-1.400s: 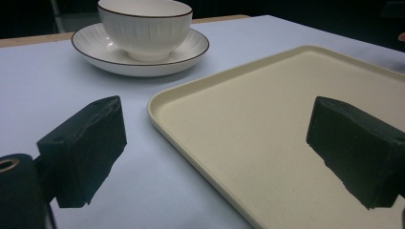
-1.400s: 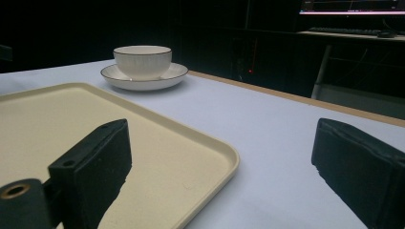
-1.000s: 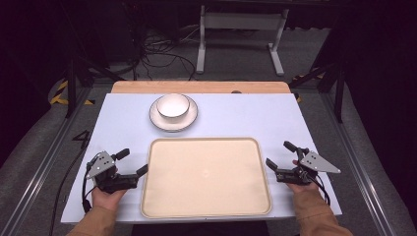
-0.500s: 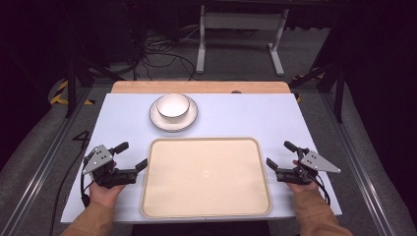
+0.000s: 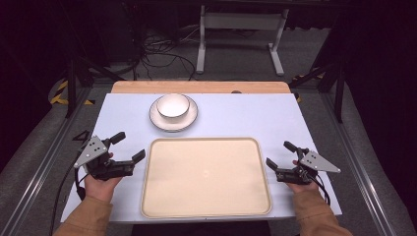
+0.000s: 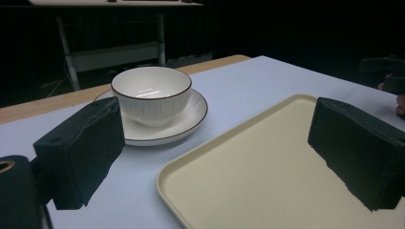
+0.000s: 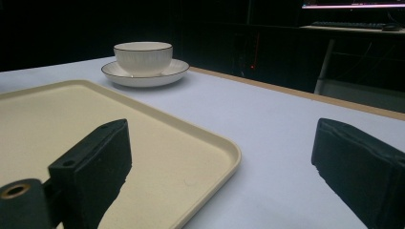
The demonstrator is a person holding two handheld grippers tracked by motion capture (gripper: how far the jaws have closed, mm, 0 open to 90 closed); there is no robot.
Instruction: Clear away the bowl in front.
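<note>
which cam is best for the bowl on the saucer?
Left gripper view: the bowl is close and large, its dark rim line and ribbed wall clear, seated on the saucer. The high view shows it from above, centred on the saucer. The right gripper view shows it far off, side-on.

On the table — one white bowl [image 5: 173, 105], one saucer [image 5: 156, 120] beneath it, one cream tray [image 5: 206, 177]. Two handheld grippers as well — the left gripper [image 5: 129, 148], the right gripper [image 5: 278, 155].
</note>
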